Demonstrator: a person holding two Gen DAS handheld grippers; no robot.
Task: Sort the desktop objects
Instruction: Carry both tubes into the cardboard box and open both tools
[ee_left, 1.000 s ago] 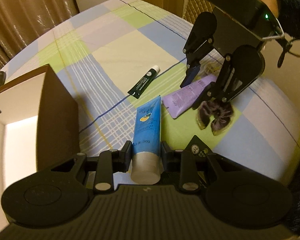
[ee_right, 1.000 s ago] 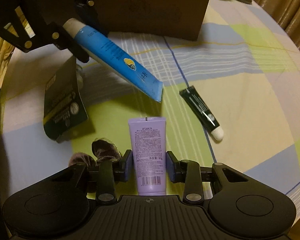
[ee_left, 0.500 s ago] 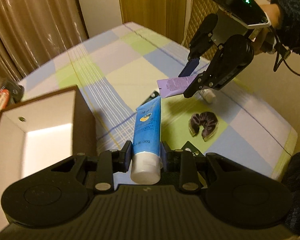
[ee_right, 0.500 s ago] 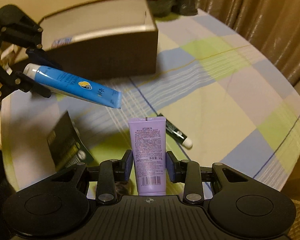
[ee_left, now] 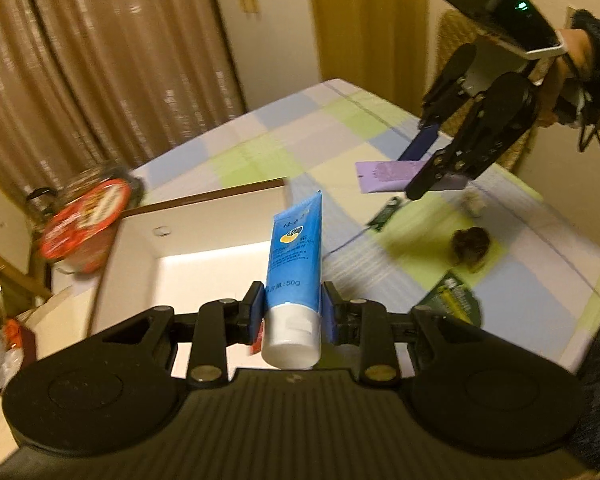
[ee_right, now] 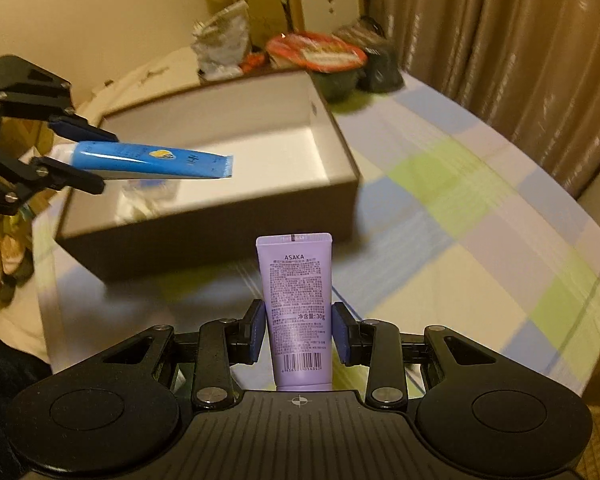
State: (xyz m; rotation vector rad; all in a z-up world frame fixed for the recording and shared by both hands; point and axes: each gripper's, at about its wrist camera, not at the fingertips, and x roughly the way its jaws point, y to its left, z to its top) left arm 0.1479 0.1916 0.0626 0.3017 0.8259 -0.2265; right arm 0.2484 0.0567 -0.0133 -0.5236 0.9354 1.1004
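Two tubes gripped: blue tube point(ee_left: 295, 256) over box point(ee_right: 332, 120), purple tube point(ee_right: 298, 304) near.

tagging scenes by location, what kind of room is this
Probably a lived-in home room, perhaps a bedroom or living room: brown curtains hang behind a table under a checked cloth, with an instant noodle cup and household clutter beside the open box.

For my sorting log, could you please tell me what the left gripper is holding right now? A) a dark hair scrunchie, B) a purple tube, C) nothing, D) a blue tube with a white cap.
D: the left gripper is closed on the blue tube, white cap toward the camera, above the open box.
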